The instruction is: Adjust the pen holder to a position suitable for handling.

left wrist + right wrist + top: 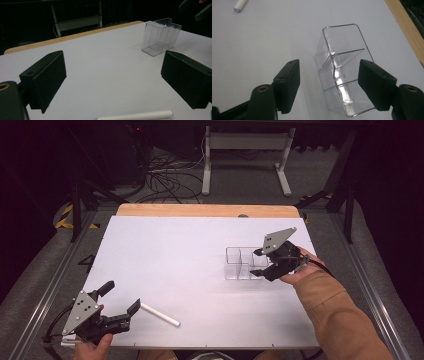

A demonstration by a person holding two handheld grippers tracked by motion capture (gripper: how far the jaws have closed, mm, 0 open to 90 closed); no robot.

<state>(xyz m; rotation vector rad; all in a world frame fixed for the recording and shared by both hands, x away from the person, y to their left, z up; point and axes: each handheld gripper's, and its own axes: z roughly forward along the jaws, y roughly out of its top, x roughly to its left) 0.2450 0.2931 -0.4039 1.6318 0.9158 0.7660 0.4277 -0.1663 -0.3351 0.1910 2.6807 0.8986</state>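
Note:
A clear plastic container (240, 263) with dividers stands on the right half of the white board; it also appears in the right gripper view (342, 65) and the left gripper view (160, 37). My right gripper (256, 263) is at its right end, open, with its jaws on either side of the container (329, 85). One jaw is close beside a wall and the other stands apart from it. A white stick-shaped marker (160, 315) lies near the front left. My left gripper (122, 295) rests just left of it, jaws wide open and empty (113, 75), the marker (140, 115) lying just before them.
The white board (190, 250) covers a wooden table whose edge (200, 210) shows at the back. Beyond it are floor cables (165, 180) and a white stand (245, 155). A metal rail (50, 285) runs along the left side.

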